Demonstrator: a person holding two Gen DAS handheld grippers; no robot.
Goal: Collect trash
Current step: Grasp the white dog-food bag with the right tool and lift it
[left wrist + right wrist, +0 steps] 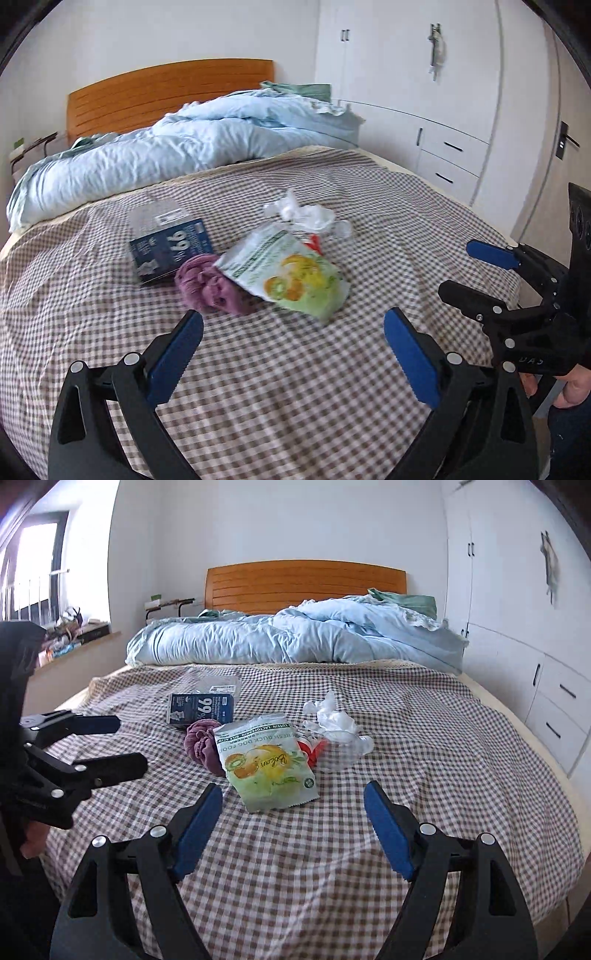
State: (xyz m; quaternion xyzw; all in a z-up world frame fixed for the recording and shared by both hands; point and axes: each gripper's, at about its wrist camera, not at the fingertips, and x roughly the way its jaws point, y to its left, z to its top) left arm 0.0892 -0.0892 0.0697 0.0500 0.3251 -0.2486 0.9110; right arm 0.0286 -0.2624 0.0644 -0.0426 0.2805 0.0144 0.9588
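Note:
Trash lies on the checked bedspread (295, 369) (443, 775): a green dog food pouch (291, 273) (266, 764), a dark blue packet marked 99% (170, 251) (201, 709), crumpled white tissue (303, 214) (332, 716), a clear plastic wrapper with a red piece (332, 749), and a purple cloth bundle (210, 284) (201, 746). My left gripper (291, 325) is open and empty, just short of the pouch and cloth. My right gripper (293, 794) is open and empty, in front of the pouch. Each gripper shows in the other's view (458, 269) (129, 742).
A rumpled light blue duvet (184, 147) (295, 635) lies at the bed's head below a wooden headboard (306, 583). White wardrobes and drawers (443, 147) (535, 664) line the right side. A cluttered windowsill (74, 635) is on the left.

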